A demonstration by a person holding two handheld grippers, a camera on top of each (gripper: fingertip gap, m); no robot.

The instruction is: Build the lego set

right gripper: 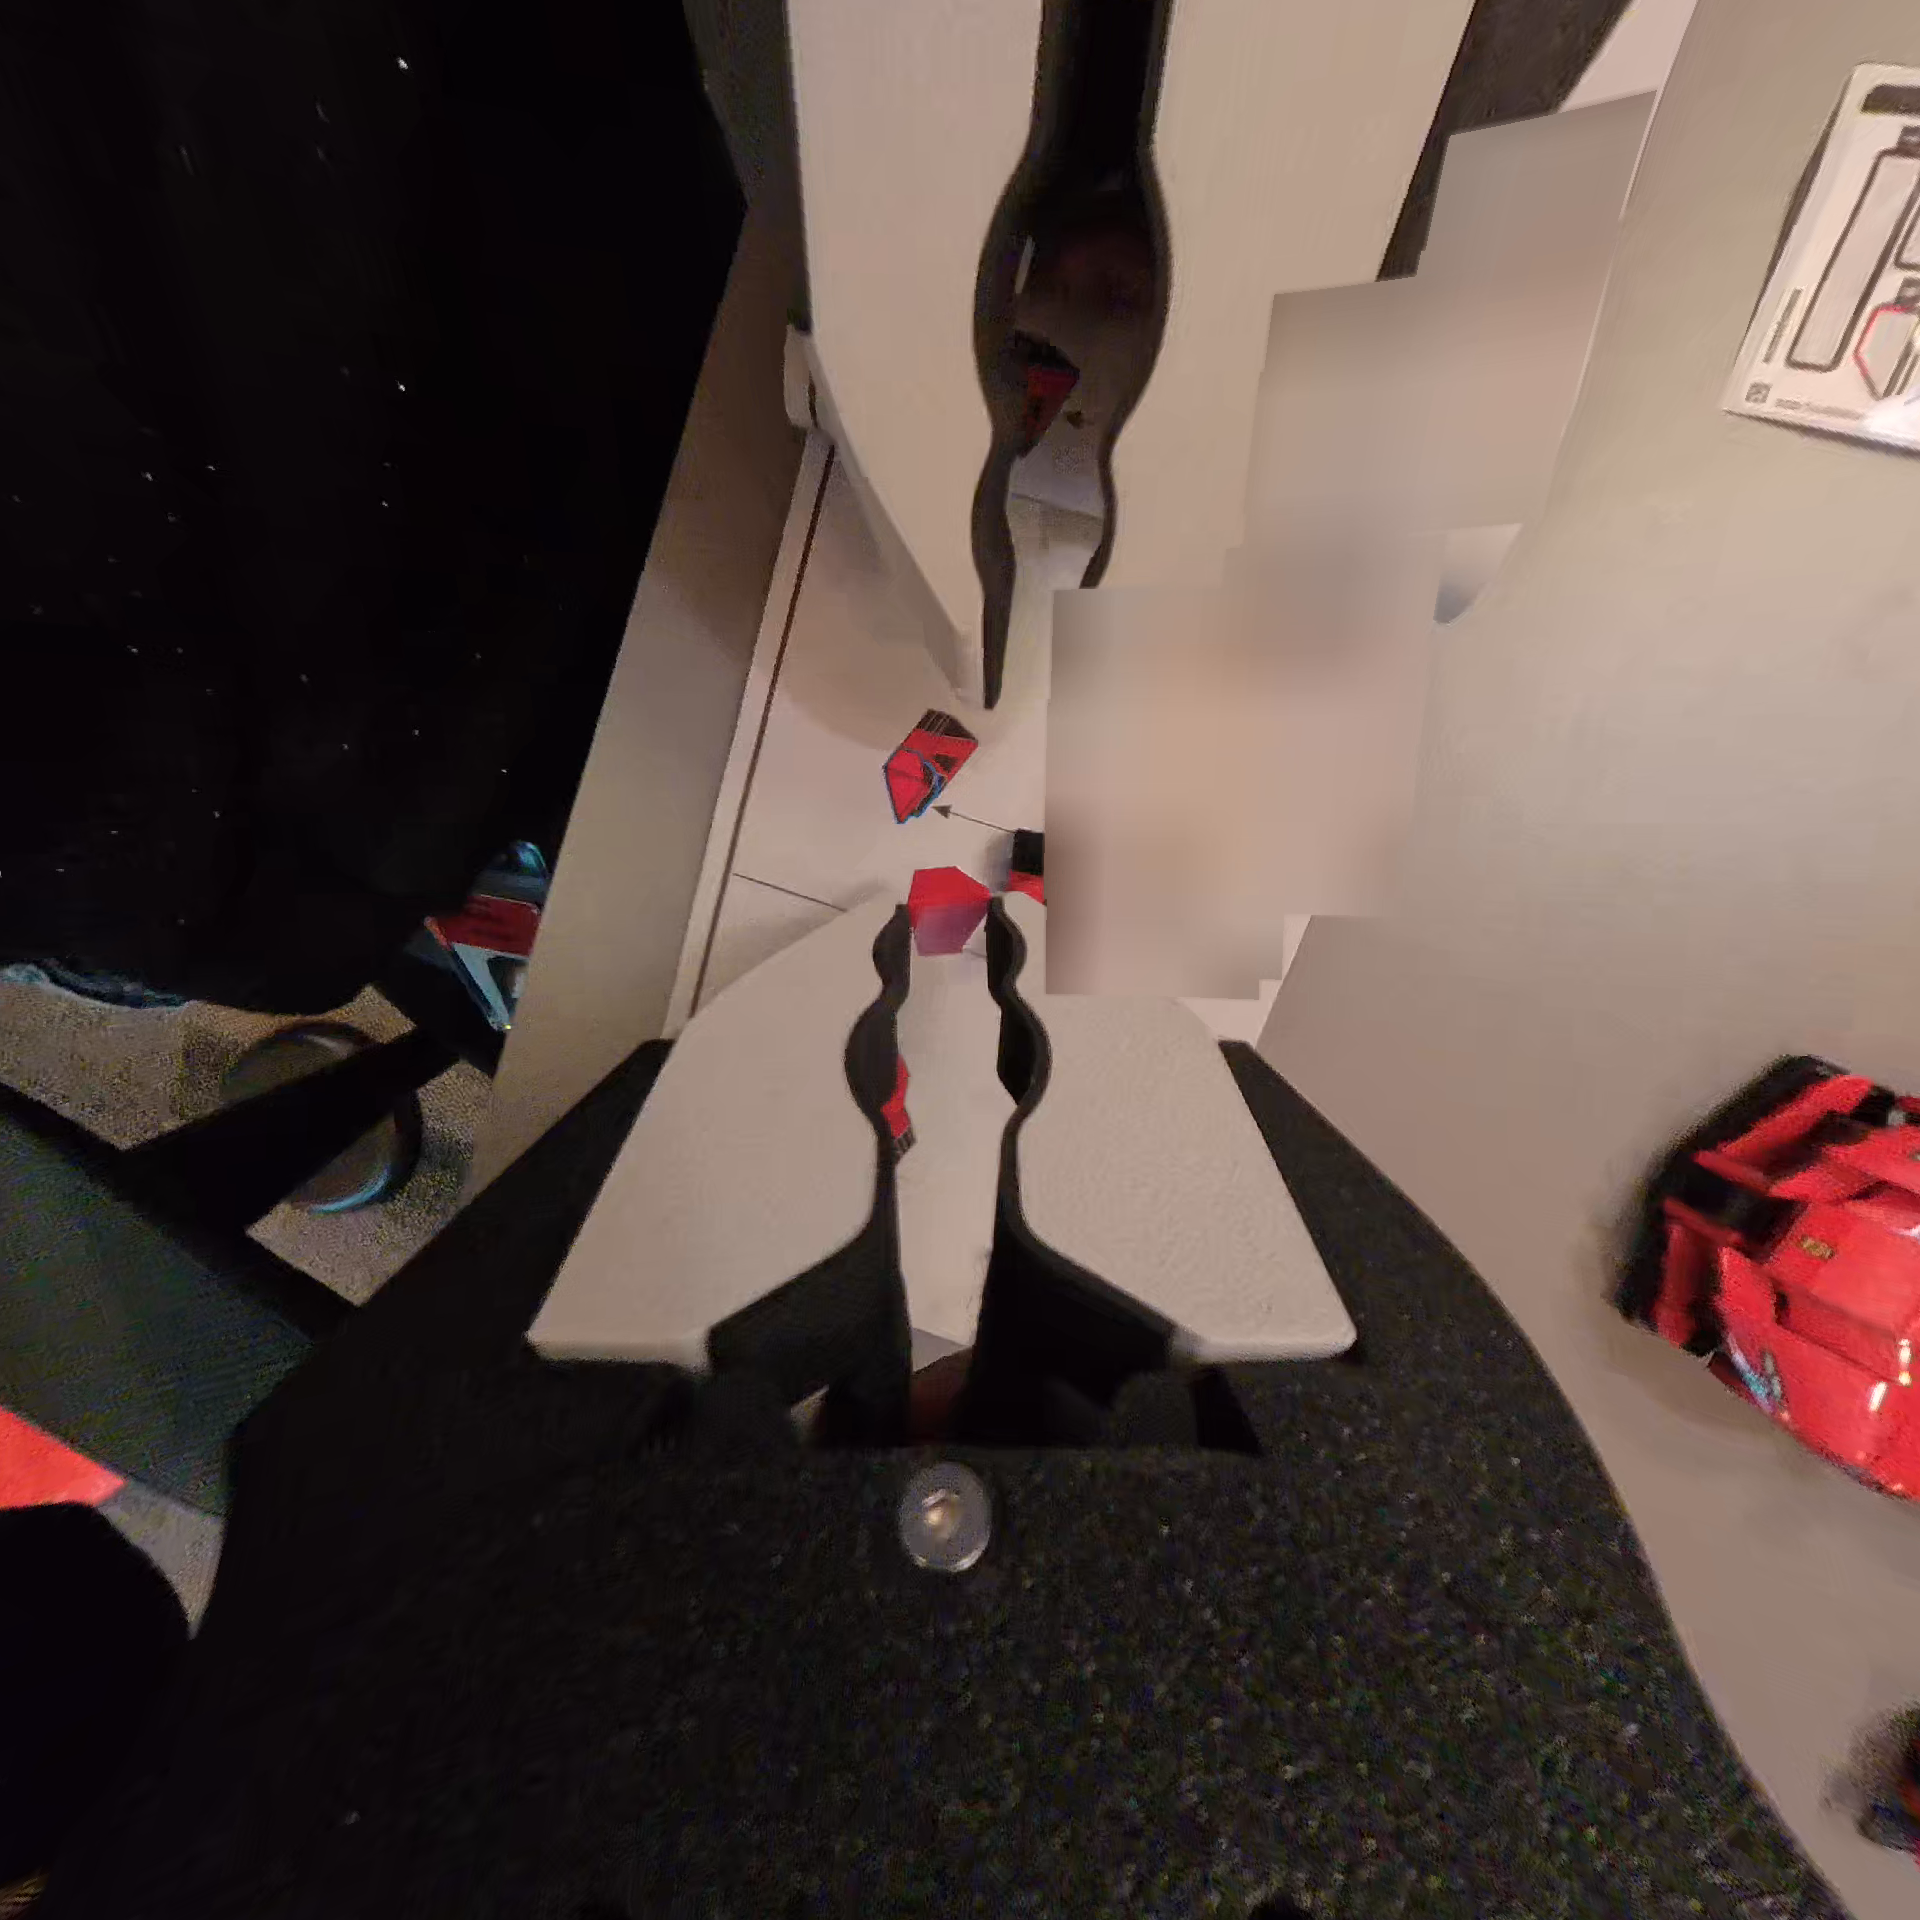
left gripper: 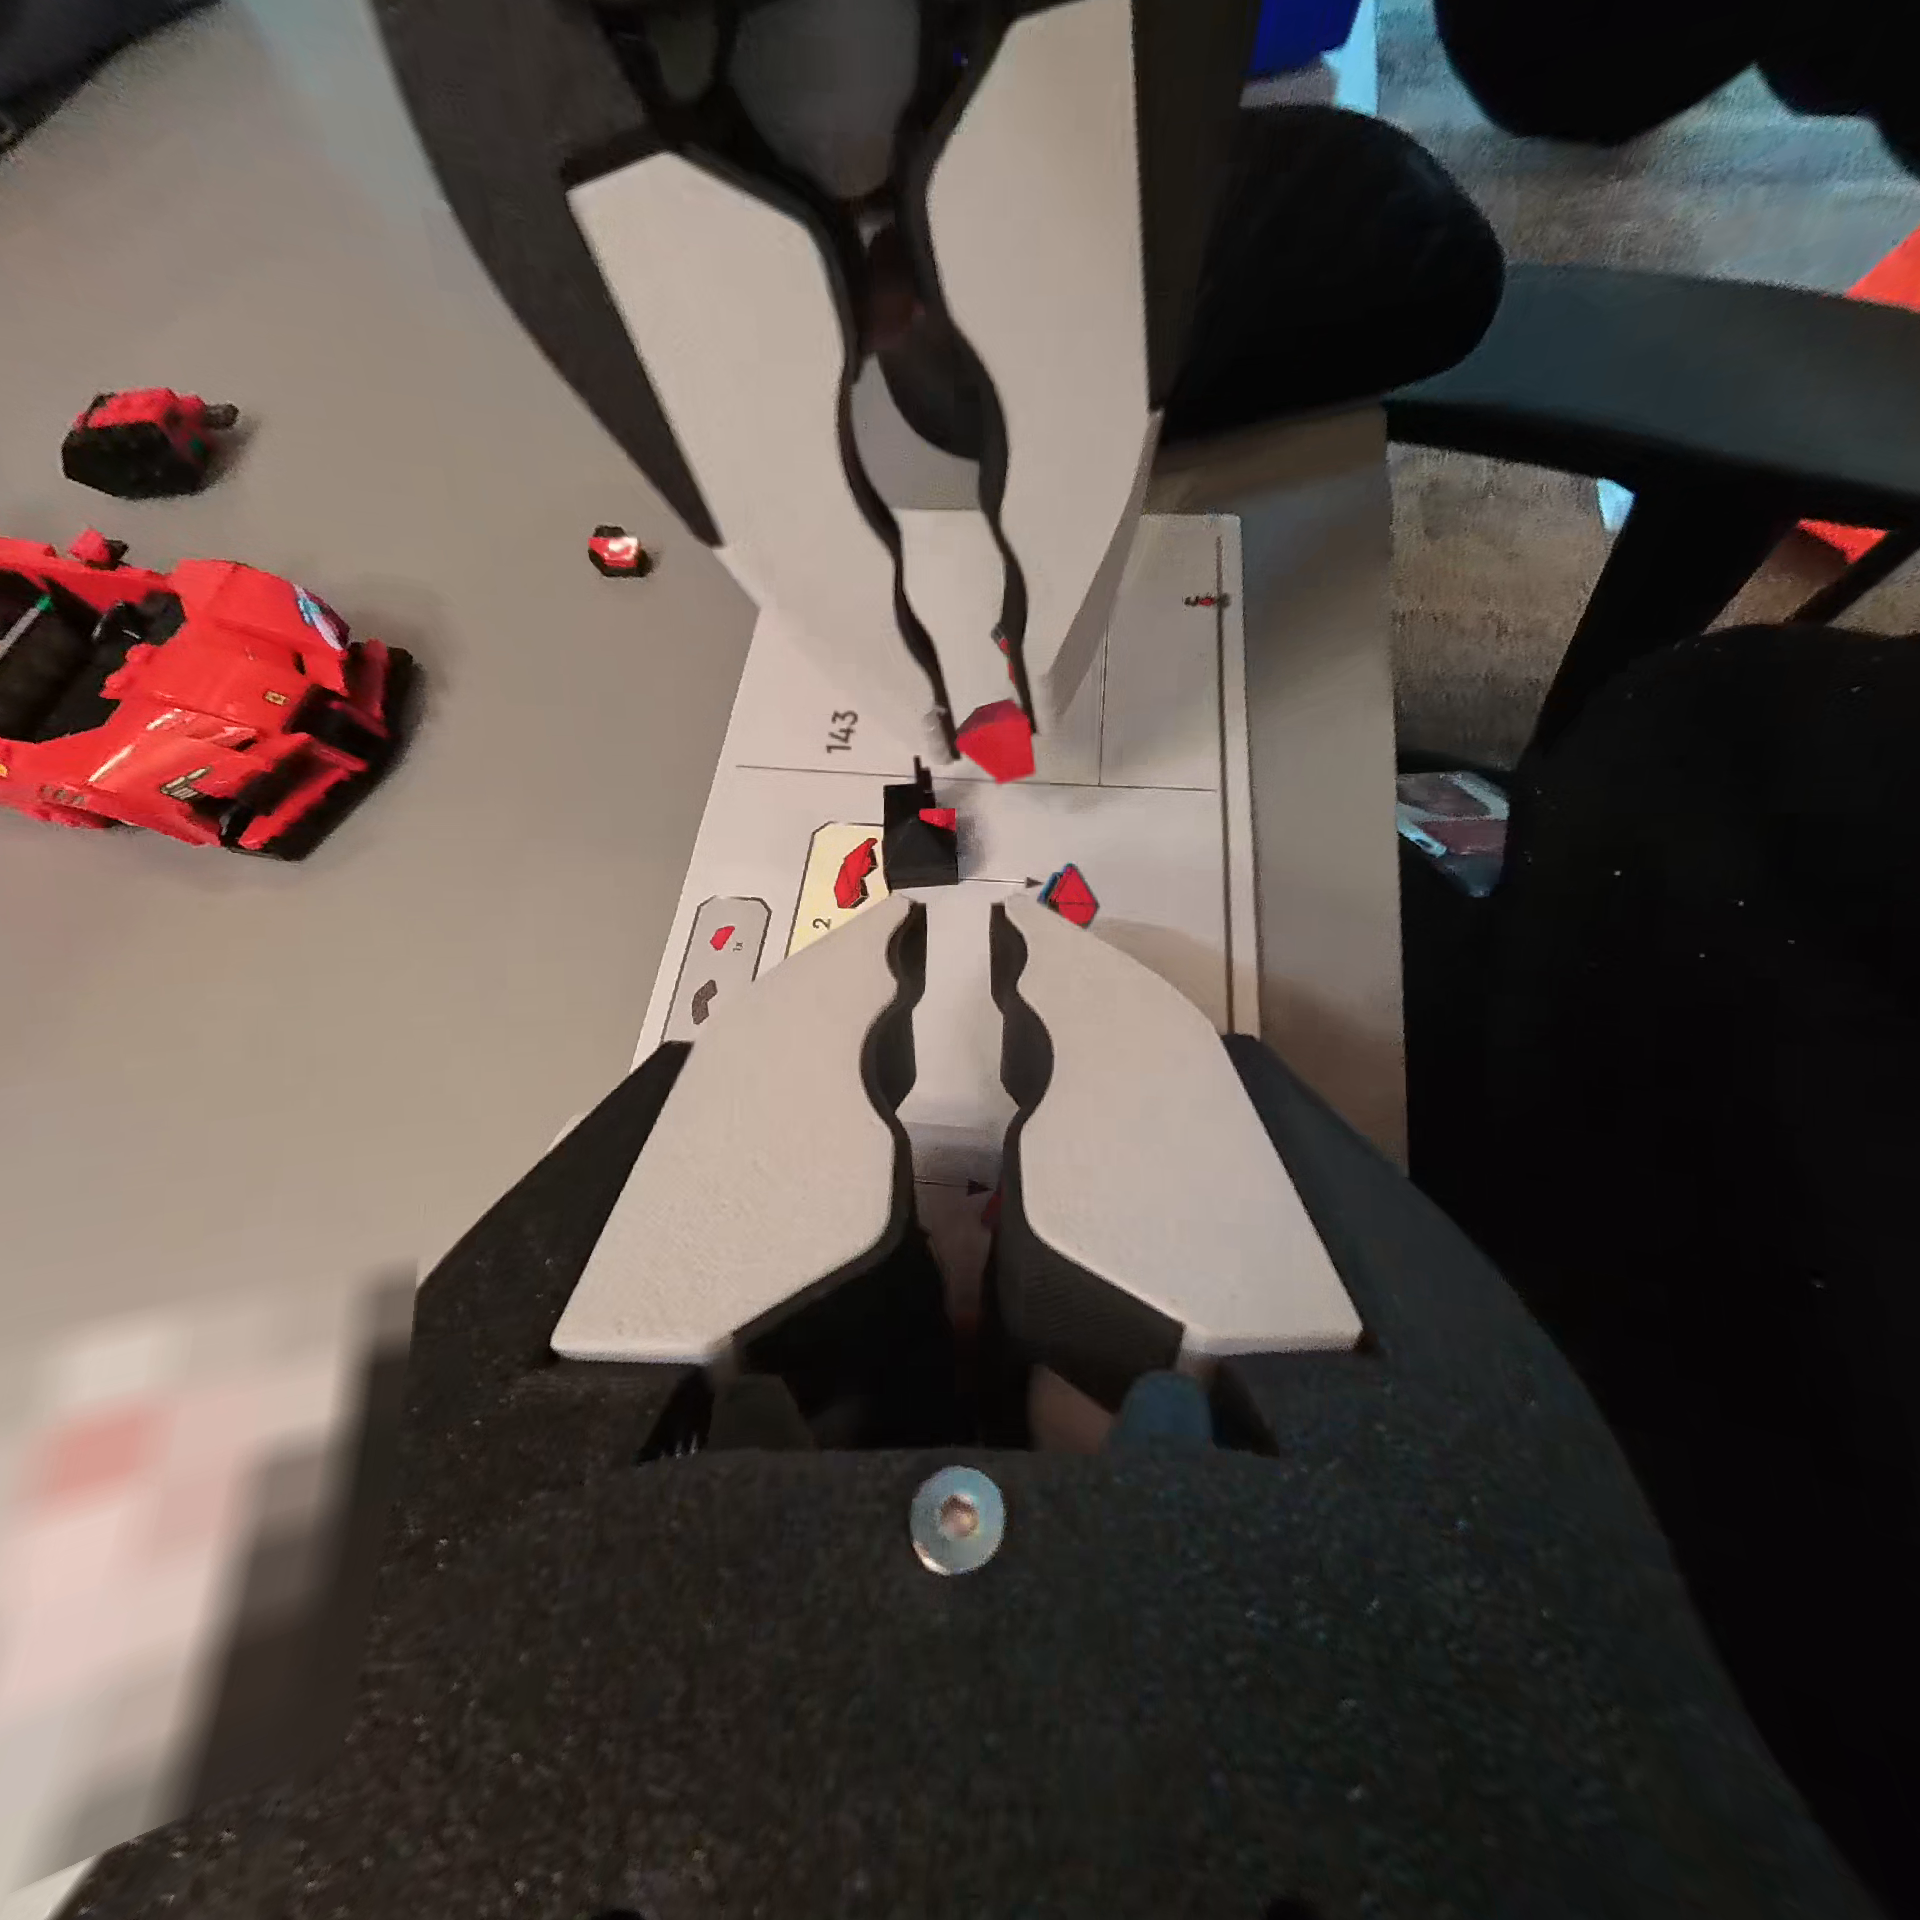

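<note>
My right gripper (right gripper: pixel 945 912) is shut on a small red sloped brick (right gripper: pixel 948 914) and holds it just above the open instruction booklet (right gripper: pixel 821 821). In the left wrist view this gripper (left gripper: pixel 982 727) comes down from the top with the red brick (left gripper: pixel 995 738) at its tips. A small black piece with a red part (left gripper: pixel 920 844) lies on the booklet (left gripper: pixel 1153 831), right in front of my left gripper (left gripper: pixel 956 909). The left gripper's jaws stand slightly apart with nothing between them. In the right wrist view the black piece (right gripper: pixel 1027 850) is half hidden by a blurred patch.
The mostly built red car (left gripper: pixel 187 707) stands on the grey table at the left; it also shows in the right wrist view (right gripper: pixel 1808 1278). A black-and-red sub-assembly (left gripper: pixel 145 442) and a small red piece (left gripper: pixel 618 551) lie behind it. A sticker sheet (right gripper: pixel 1839 260) lies farther off. A black chair (left gripper: pixel 1662 436) stands past the table edge. The grippers are tip to tip, or close to it.
</note>
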